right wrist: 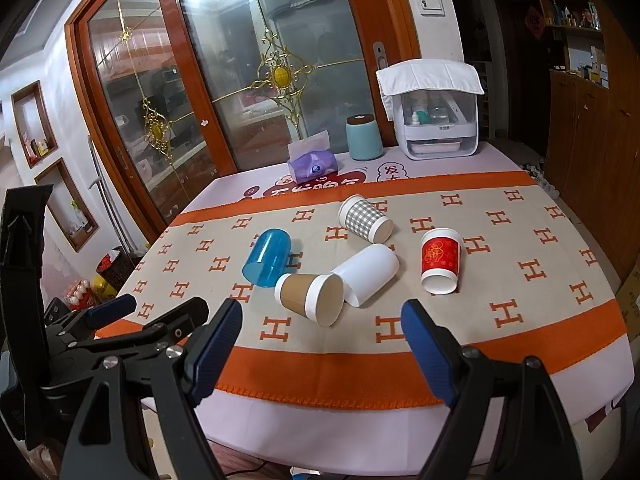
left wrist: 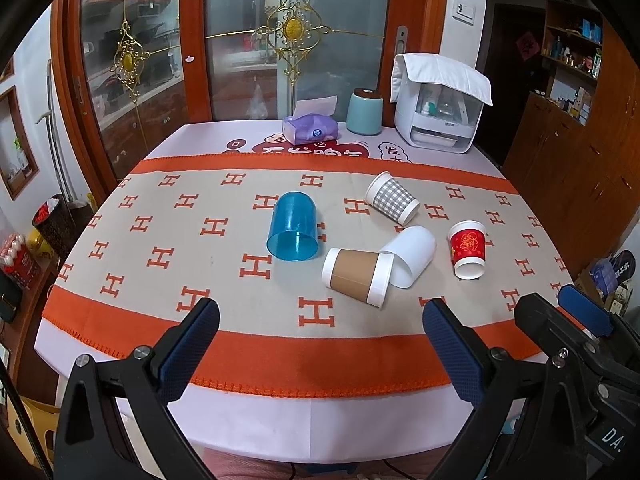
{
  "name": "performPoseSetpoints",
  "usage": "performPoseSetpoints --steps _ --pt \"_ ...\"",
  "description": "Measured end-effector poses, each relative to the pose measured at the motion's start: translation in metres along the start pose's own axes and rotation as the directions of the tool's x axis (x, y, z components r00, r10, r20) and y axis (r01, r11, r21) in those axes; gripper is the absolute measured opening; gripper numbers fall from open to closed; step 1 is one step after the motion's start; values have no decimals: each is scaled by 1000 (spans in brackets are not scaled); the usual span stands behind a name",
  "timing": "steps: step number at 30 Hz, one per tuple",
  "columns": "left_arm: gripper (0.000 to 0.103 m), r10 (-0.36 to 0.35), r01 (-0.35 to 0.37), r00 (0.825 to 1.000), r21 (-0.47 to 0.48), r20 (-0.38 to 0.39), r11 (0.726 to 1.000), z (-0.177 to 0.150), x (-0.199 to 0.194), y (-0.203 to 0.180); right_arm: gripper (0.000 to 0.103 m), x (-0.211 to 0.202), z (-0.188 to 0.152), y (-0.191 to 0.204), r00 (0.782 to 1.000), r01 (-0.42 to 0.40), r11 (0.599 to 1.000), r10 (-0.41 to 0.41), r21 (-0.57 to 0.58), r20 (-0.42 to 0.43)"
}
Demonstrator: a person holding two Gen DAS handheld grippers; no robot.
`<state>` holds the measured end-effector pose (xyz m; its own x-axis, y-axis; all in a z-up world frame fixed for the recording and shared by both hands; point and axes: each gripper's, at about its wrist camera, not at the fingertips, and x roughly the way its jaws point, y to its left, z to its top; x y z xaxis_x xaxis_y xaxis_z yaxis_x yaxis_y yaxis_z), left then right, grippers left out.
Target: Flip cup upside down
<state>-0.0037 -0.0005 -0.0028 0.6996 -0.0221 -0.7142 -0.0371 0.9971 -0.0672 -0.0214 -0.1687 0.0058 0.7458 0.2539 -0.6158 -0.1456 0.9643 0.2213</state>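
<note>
While both tools hover at the near edge of the bench (left wrist: 248,420), five cups lie tipped on their sides mid-cloth. L tool (left wrist: 320,320): jaws wide apart, holding nothing. R tool (right wrist: 322,320): likewise wide apart, nothing held. Blue plastic cup (left wrist: 294,226), grey-checked paper cup (left wrist: 392,199), plain white cup (left wrist: 412,254) touching brown-sleeved paper cup (left wrist: 358,276), and red cup (left wrist: 467,248) w/ gold motif, not legible. Orange-bordered beige cloth (left wrist: 160,240) repeats an "H" pattern; beneath it a pale cover w/ red-and-white Chinese characters, partly hidden. Far edge: purple tissue pack (left wrist: 310,128), teal canister (left wrist: 365,112), white appliance (left wrist: 438,116) draped w/ a towel. Bkgd: wood-framed glass doors (left wrist: 240,40) w/ gold ornaments; wooden shelving at R.
</note>
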Motion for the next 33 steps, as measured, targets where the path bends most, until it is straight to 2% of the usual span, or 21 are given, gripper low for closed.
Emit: performPoseSetpoints --steps 24,33 --pt "101 -13 13 1000 -18 -12 1000 -1 3 1 83 2 0 1 1000 -13 1000 13 0 3" --pt "101 -12 12 1000 -15 -17 1000 3 11 7 83 17 7 17 1000 -17 998 16 -68 -15"
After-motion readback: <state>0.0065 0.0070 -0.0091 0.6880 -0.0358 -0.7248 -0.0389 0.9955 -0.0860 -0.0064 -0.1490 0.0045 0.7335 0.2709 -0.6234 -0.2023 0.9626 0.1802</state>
